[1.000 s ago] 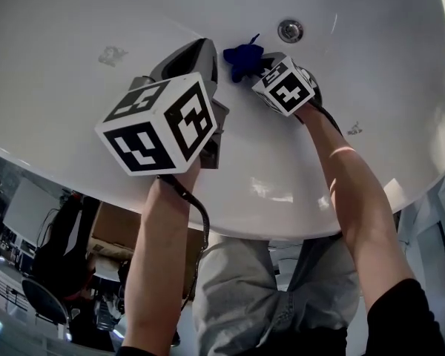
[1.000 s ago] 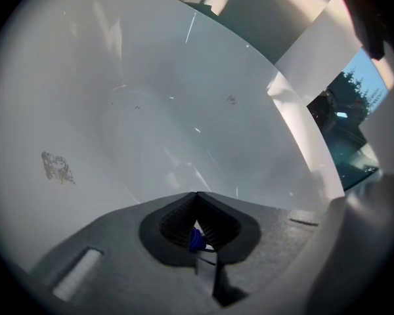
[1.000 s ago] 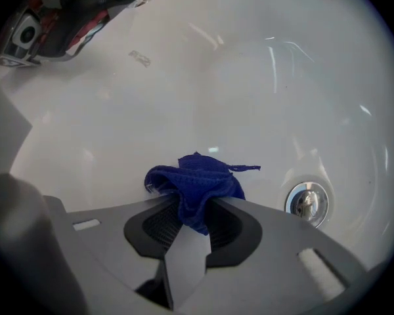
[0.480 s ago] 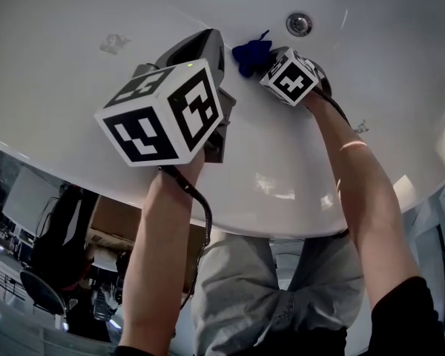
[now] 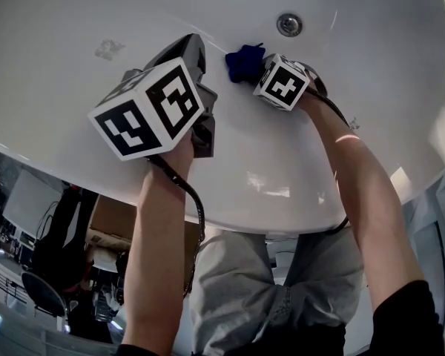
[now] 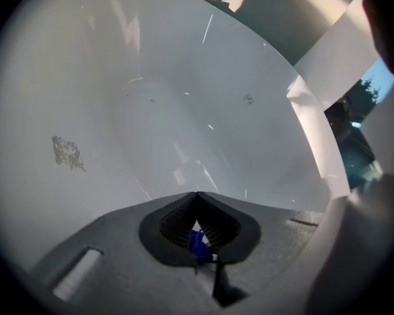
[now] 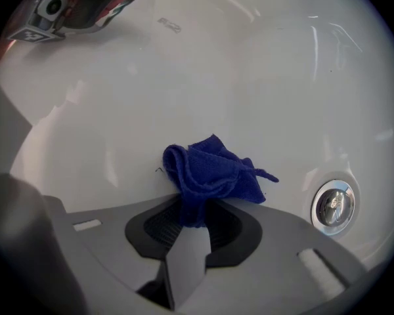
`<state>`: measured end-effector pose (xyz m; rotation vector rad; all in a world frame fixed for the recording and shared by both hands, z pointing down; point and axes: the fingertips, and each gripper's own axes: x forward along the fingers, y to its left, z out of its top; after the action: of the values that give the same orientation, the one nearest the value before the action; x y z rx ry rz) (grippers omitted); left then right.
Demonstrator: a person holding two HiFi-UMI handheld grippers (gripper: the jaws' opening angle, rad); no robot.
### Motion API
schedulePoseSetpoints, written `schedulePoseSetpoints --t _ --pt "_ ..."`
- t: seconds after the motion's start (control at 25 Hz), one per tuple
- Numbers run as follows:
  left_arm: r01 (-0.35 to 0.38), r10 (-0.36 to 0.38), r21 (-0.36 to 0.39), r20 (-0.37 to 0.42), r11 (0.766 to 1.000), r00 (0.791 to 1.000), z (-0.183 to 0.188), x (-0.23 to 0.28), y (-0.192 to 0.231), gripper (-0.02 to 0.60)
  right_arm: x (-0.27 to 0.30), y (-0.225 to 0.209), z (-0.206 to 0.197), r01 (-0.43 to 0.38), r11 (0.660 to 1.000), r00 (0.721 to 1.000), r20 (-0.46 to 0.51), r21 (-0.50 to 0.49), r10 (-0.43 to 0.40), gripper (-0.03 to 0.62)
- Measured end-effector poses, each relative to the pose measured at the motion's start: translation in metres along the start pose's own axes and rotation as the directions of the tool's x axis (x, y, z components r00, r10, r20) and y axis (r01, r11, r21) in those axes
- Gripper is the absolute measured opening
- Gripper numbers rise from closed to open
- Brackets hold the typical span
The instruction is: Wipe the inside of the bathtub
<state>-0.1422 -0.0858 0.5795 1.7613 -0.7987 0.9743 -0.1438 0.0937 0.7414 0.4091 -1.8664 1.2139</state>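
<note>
**Limp cloth held by a fold**

The right gripper [image 7: 192, 215] is clenched on a blue cloth [image 7: 213, 169], bunched on the bathtub [image 7: 184, 64] wall at centre frame, near the drain [image 7: 333, 205]. It looks light and limp, so a deeper hold seems wiser. The left gripper [image 6: 197, 199] is closed, with an unclear blue bit inside.

1. The head view is bright and even. The glossy white bathtub [image 5: 341, 87] carries soft window-like reflections, and its top right rim is washed out.
2. A sunlit streak crosses the right forearm [image 5: 350, 138], and the room below the rim is dim.
3. Both gripper views are fisheye circles with black corners and bent edges.
4. The left gripper view is greyer, with thin glare streaks.
5. In the right gripper view the blue cloth [image 7: 213, 172] is sharp, while the body of the right gripper [image 7: 194, 209] looks soft near the lens.
</note>
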Motion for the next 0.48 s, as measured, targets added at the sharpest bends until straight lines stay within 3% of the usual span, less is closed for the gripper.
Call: schedulePoseSetpoints --t 0.24,0.48 --pt "-0.010 0.010 0.011 -0.013 1.000 1.000 -0.006 0.000 0.001 0.005 -0.007 0.022 -0.002 -0.082 0.996 0.997 0.013 0.023 0.082 0.085" --pt "0.006 -0.006 -0.032 0.002 0.999 1.000 -0.023 -0.011 -0.012 0.005 -0.021 0.048 -0.007 -0.159 0.987 0.987 0.016 0.003 0.158 0.086"
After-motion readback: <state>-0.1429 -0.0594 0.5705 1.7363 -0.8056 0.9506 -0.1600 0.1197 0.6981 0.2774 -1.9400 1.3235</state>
